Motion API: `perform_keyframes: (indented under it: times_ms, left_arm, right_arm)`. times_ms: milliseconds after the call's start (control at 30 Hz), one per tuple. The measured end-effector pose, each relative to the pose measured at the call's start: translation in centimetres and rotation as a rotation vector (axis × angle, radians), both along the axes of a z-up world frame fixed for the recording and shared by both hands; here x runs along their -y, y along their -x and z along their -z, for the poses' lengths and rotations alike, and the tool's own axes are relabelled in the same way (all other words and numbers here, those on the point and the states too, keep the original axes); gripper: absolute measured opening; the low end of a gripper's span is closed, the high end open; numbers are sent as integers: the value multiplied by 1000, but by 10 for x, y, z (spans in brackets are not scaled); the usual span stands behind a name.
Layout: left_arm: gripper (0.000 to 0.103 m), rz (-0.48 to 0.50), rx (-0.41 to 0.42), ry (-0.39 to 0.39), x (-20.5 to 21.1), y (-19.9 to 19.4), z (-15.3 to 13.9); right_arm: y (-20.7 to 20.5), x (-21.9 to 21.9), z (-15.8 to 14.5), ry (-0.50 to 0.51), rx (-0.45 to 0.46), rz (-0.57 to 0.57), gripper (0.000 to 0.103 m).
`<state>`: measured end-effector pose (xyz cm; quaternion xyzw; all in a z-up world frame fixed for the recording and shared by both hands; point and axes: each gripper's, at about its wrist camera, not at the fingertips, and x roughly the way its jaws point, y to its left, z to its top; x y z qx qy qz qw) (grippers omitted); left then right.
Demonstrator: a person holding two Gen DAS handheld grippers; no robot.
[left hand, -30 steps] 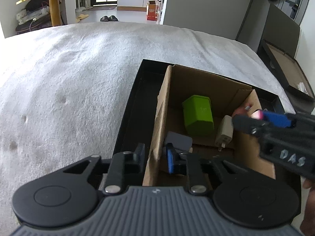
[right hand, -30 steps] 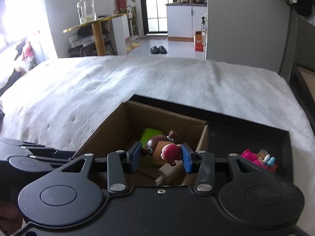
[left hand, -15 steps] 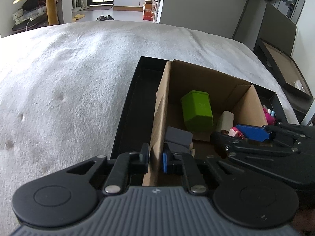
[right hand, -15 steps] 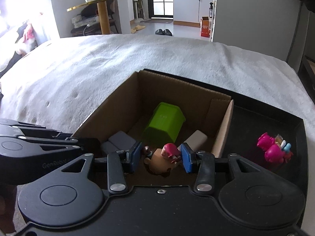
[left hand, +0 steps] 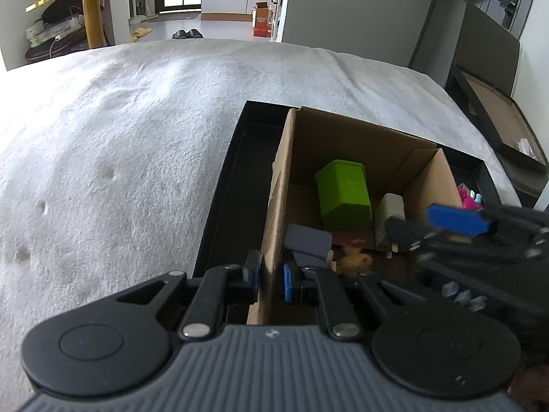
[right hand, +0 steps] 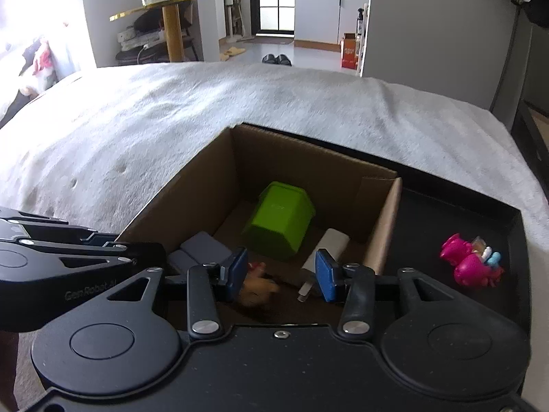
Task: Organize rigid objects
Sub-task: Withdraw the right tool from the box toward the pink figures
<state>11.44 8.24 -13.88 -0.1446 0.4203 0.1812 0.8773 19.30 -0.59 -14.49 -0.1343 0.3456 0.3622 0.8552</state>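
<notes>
fingers (left hand: 254, 271) of the left gripper (left hand: 271, 274) pinch the cardboard box (right hand: 212, 185) wall, while the right gripper (right hand: 280, 273) gapes empty over the blurred toy figurine (right hand: 257, 288) on the box floor beside the white charger (right hand: 329, 245); it is probably light, hard, rounded plastic, best pinched across its body.

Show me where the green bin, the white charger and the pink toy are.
green bin (right hand: 279, 221): right wrist view, on its upturned flat side.
white charger (left hand: 389, 218): left wrist view, on its white body.
pink toy (right hand: 471, 262): right wrist view, on its pink body.
</notes>
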Motion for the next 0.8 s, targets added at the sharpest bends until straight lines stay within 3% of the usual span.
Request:
perform_keyframes:
  times_ms: [167, 333, 500, 667, 800]
  left_arm:
    - [13, -10, -4, -30, 3, -2, -5]
    - [16, -21, -12, -48, 6, -5, -8]
    - [17, -22, -26, -88, 10, -8, -11]
    - [18, -35, -41, -103, 12, -11, -12]
    - [27, -49, -59, -136, 15, -16, -13]
  right_arm:
    - [-9, 29, -20, -79, 11, 52, 44]
    - [-21, 62, -32, -90, 35, 159, 54]
    - [-33, 87, -24, -66, 38, 254, 59]
    - [-37, 101, -16, -55, 49, 290, 70]
    - [-40, 109, -10, -57, 54, 317, 81]
